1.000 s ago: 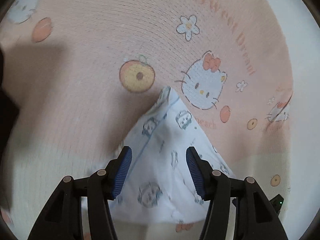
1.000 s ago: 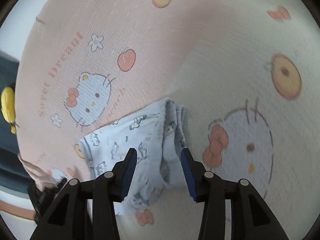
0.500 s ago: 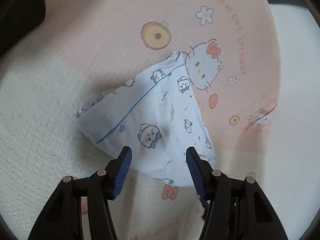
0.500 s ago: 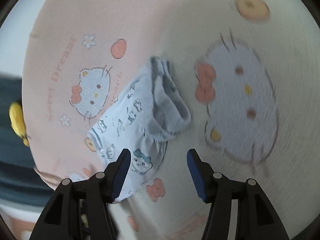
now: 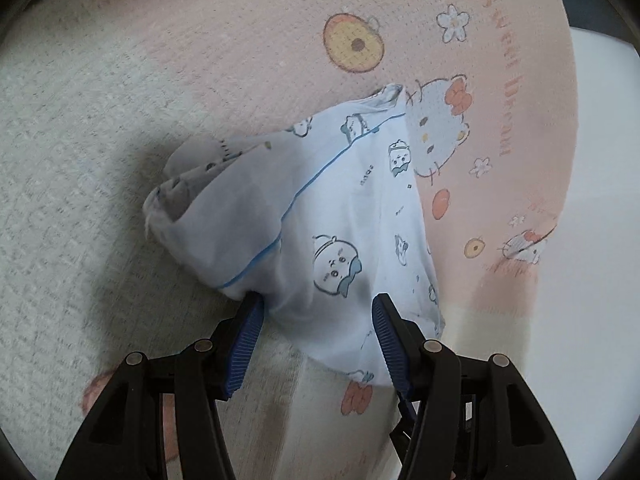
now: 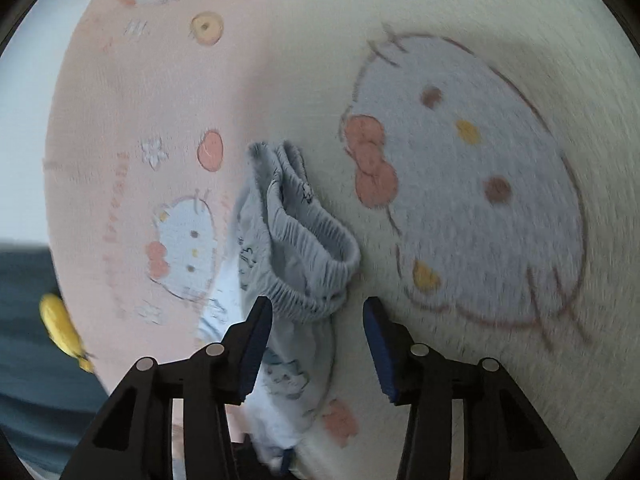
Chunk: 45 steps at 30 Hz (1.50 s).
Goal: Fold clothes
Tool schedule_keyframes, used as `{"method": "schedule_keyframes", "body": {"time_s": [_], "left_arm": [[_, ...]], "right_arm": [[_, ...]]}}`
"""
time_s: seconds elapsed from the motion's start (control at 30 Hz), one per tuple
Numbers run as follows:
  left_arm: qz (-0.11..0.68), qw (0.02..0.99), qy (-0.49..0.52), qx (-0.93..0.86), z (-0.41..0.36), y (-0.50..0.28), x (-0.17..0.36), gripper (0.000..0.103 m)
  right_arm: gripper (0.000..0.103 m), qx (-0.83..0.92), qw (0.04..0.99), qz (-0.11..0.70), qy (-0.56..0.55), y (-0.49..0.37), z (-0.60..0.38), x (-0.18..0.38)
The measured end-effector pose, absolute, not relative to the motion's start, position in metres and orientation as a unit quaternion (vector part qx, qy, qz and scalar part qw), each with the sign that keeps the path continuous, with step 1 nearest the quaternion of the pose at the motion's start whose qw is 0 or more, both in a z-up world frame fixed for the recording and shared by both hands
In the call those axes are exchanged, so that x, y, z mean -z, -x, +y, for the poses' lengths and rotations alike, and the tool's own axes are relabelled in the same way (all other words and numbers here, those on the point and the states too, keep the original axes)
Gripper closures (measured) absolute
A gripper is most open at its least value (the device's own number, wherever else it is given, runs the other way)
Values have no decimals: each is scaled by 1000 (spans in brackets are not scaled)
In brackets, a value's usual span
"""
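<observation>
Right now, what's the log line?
item: pale blue printed shorts on pink cartoon blanket | left gripper: open | right gripper: closing, shorts between

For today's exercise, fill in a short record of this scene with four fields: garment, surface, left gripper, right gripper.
garment: pale blue printed shorts, crumpled, elastic waistband gaping open
surface: pink and cream cartoon-cat blanket under the shorts
left gripper: open, fabric between the pads, not pinched
right gripper: jaws closing, waistband edge between them, not yet gripped
</observation>
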<state>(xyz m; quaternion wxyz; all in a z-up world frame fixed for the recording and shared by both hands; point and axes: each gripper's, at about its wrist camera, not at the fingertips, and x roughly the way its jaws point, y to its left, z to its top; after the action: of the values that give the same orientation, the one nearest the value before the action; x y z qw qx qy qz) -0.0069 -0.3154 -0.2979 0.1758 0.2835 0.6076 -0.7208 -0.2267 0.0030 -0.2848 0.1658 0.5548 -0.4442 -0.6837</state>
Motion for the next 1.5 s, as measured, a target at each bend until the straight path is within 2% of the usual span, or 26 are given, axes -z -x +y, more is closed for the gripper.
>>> {"method": "schedule_keyframes", "body": {"time_s": [0.1,0.27,0.3,0.33,0.37,0.4,0.47,0.5,0.7,0.9,0.97,1.0,1.07,1.17,1.27,1.33,1.4,1.5], "left_arm": [[620,178,-269,715,-318,8,302,50],[637,179,-249,707,-324,10,305,50],[638,180,-246,708,-325,10,306,50],[637,182,-242,708,-325,11,306,50],[636,186,-238,710,-325,12,306,50],[632,192,-236,713,-324,12,305,50],[615,212,-242,720,-322,14,303,67],[601,228,-256,722,-322,15,302,86],[577,227,-271,736,-326,12,302,89],[490,245,-316,775,-316,26,290,90],[482,245,-321,778,-315,27,289,89],[478,246,-323,779,-314,27,289,89],[512,232,-311,766,-319,22,293,88],[593,200,-281,728,-332,10,306,83],[644,179,-255,699,-338,0,313,71],[646,180,-251,698,-337,-2,310,59],[637,187,-255,703,-335,-2,305,58],[610,204,-270,717,-330,2,294,55]], "right_arm": [[58,709,184,-397,-553,237,-10,277],[59,788,194,-233,-536,250,-45,251],[61,799,193,-199,-534,250,-52,248],[70,808,193,-168,-530,250,-58,246],[76,814,193,-148,-527,247,-62,246],[78,820,194,-131,-522,245,-65,245],[81,826,201,-109,-515,244,-65,242],[81,828,206,-97,-512,242,-65,239],[81,819,204,-84,-529,249,-52,233],[82,803,191,-67,-560,256,-44,235],[81,800,186,-67,-567,256,-42,238],[81,797,184,-71,-571,255,-41,240],[64,790,181,-107,-576,252,-33,244],[53,772,168,-193,-582,242,-13,252],[51,741,166,-276,-589,236,2,262],[49,721,169,-333,-584,232,9,271],[47,698,170,-399,-570,226,15,282],[46,685,168,-452,-547,222,19,289]]}}
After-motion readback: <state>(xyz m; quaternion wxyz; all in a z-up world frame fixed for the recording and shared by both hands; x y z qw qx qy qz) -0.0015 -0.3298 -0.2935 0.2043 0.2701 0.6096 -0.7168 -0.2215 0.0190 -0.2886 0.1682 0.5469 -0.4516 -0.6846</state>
